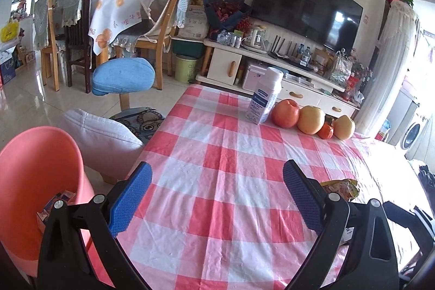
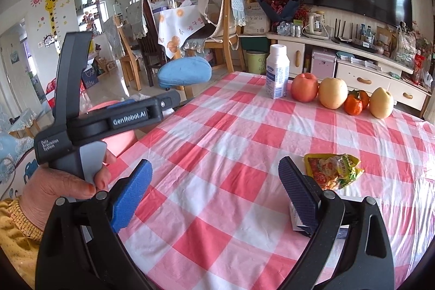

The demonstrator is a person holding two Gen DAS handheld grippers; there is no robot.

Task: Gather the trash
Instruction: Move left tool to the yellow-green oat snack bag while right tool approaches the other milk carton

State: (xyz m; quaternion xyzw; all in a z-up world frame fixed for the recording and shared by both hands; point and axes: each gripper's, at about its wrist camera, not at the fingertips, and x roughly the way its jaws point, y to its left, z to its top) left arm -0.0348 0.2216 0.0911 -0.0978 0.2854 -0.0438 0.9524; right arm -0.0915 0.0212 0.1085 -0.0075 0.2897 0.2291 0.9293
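**Right wrist view: table stock, trash pending**

Right gripper (image 2: pixel 214 190) – jaws spread, empty. Snack wrapper (image 2: pixel 333 170) on checked tablecloth (image 2: pixel 217 143), just beside right finger. Left gripper (image 1: pixel 217 197) – jaws spread, empty, beside pink bin (image 1: pixel 35 167) holding cartons.
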